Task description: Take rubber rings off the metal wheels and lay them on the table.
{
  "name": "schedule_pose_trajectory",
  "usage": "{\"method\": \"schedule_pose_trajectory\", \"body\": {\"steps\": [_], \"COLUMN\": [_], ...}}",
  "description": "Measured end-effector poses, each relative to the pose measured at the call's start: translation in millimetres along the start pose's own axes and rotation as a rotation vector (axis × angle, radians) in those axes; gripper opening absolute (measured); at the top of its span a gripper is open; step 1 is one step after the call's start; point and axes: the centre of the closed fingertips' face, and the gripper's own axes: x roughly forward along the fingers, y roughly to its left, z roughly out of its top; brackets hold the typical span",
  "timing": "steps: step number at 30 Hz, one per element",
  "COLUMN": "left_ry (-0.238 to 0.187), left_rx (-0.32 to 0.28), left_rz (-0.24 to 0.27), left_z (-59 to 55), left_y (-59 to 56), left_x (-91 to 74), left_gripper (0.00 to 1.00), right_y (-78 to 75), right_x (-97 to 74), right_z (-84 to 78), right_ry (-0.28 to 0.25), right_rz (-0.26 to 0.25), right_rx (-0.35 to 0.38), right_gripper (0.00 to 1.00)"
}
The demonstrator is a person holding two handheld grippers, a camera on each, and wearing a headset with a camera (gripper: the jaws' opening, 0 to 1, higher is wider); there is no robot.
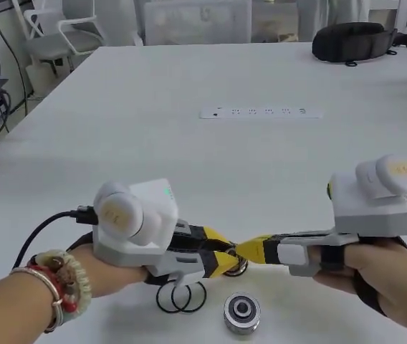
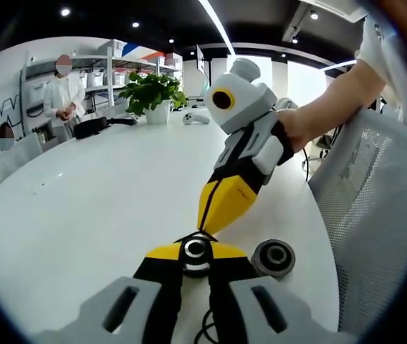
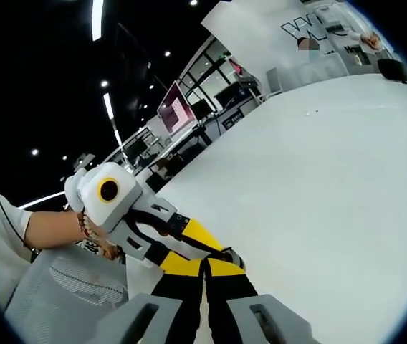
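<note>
Metal wheel (image 2: 196, 258) clamped between left gripper (image 2: 196, 249) jaws, near table (image 1: 189, 143) edge. Right gripper (image 2: 204, 229) jaws pressed together, tips touching that wheel. Second wheel (image 1: 241, 313) lying nearer; loose rubber rings (image 1: 182, 297) just left of it.

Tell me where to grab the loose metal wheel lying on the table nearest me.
Probably best from straight above, tongs across the outer rim of the loose wheel: it lies flat, face up, so its round sides are free. Keep clear of the rubber rings beside it.
</note>
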Motion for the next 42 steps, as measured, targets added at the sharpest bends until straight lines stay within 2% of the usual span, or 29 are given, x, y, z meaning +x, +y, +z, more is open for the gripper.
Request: {"method": "schedule_pose_trajectory", "body": {"steps": [9, 14, 17, 22, 25, 29, 34, 38, 42], "left_ry": [0.004, 0.025, 0.039, 0.016, 0.029, 0.039, 0.046, 0.056, 0.065], "left_rx": [0.003, 0.005, 0.022, 0.012, 0.035, 0.043, 0.069, 0.077, 0.098], "left_rz": [-0.002, -0.005, -0.014, -0.03, -0.053, -0.078, -0.075, -0.087, -0.078], "left_z": [-1.6, -2.1, -2.0, 8.9, 11.0, 14.3, 20.0, 22.7, 24.2], "left_y": [0.1, -0.6, -1.7, -2.9, -6.8, -9.3, -9.3, -11.0, -9.3], "left_x": [-1.0, -1.9, -3.3, -10.6, -14.6, -22.5, -35.2, -48.1, -62.9], "left_gripper": [0.07, 0.08, 0.09, 0.12, 0.16, 0.23, 0.28, 0.37, 0.38], "right_y": [5.1, -1.5, -2.3, -0.9, -0.9, -0.8, 0.5, 1.7, 0.3], "right_x": [0.8, 1.6, 1.7, 2.2, 1.8, 0.4, -1.2, -2.1, -2.7], "right_z": [-0.6, -5.4, -5.2, -5.1, -4.4, -1.0, 1.6, 5.0, 7.1], "right_ry": [-0.001, 0.024, 0.022, 0.024, 0.022, 0.01, 0.003, -0.006, -0.013], "right_rz": [0.003, -0.033, -0.031, -0.035, -0.035, -0.039, -0.039, -0.038, -0.035], "right_rx": [0.001, -0.011, -0.008, -0.007, -0.006, 0.0, 0.0, -0.001, -0.002], "right_gripper": [0.0, 0.0, 0.0, 0.0, 0.0, 0.0, 0.0, 0.0, 0.0]}}
